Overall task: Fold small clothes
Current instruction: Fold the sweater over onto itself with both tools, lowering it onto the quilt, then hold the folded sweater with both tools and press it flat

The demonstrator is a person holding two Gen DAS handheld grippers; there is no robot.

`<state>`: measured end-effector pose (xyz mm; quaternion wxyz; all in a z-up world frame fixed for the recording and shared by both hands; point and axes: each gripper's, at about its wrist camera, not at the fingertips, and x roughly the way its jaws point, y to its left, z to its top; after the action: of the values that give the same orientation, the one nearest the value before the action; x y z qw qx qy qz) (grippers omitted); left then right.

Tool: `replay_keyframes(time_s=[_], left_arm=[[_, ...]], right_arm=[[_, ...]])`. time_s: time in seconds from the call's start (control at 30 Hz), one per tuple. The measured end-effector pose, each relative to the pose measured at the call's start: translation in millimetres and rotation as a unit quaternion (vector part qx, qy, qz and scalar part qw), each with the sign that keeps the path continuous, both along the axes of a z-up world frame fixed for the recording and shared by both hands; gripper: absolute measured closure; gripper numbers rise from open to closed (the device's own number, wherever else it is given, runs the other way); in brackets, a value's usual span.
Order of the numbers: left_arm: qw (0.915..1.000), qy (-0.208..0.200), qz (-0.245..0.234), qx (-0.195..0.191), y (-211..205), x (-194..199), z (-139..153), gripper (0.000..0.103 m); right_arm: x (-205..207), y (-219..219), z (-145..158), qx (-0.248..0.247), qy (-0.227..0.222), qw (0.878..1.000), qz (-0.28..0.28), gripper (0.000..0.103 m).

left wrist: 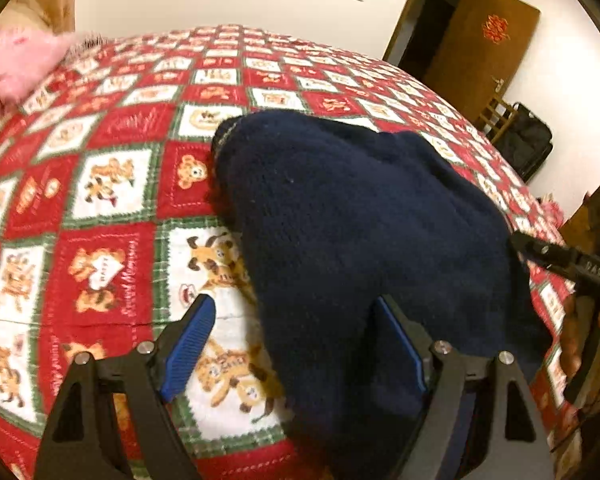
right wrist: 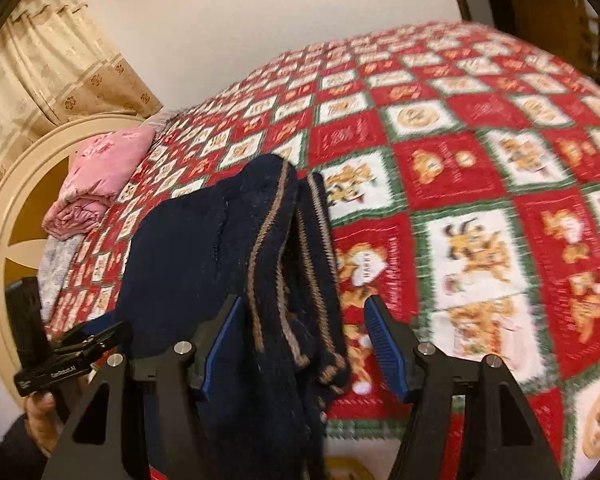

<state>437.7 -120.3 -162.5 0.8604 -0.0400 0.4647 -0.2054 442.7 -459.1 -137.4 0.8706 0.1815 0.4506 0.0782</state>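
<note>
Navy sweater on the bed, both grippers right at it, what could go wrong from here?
1. The navy knit sweater lies between the open pads of the right gripper, gripped by neither; its striped trim edges are bunched, so closing may catch only one layer.
2. The left gripper is open with only one pad over the knit; it could pinch the checked bedspread instead.
3. The folded bulk might slump unevenly.

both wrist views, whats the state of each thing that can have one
navy knit garment: folded over in a heap on the bedspread, tan-striped edges stacked
left tongs: open, garment's edge between the pads, not pinched
right tongs: open, striped edges hanging between the pads, not pinched
pink blanket: folded, at the head of the bed
bedspread: spread flat
door: open
</note>
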Motion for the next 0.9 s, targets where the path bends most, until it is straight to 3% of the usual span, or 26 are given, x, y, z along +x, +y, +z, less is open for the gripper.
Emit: replay_keyframes(time_s=[0.2, 0.33, 0.53, 0.63, 0.83, 0.9], left_arm=[[0.9982, 0.041, -0.004, -0.044, -0.6, 19.2, -9.6, 0.018], [0.9954, 0.064, -0.004, -0.071, 0.6, 28.4, -22.3, 0.009], [0.9962, 0.056, -0.021, -0.063, -7.6, 29.0, -25.4, 0.006], [0.9962, 0.055, -0.030, -0.061, -11.0, 32.6, -27.1, 0.005], [0.9963, 0.053, -0.040, -0.056, -18.4, 37.1, -28.5, 0.005], [0.9960, 0.053, -0.042, -0.058, -18.4, 37.2, -29.2, 0.005]], right_arm=[[26.0, -6.4, -21.1, 0.052, 0.038, 0.998, 0.012, 0.040], [38.3, -12.2, -33.8, 0.078, 0.057, 0.995, 0.017, 0.040], [47.4, -25.8, -56.9, 0.176, 0.079, 0.981, 0.020, 0.040], [47.4, -14.3, -57.2, 0.175, 0.084, 0.980, 0.051, 0.040], [61.2, -2.6, -61.0, 0.155, 0.088, 0.983, 0.053, 0.040], [61.9, 2.8, -58.6, 0.139, 0.086, 0.985, 0.054, 0.045]])
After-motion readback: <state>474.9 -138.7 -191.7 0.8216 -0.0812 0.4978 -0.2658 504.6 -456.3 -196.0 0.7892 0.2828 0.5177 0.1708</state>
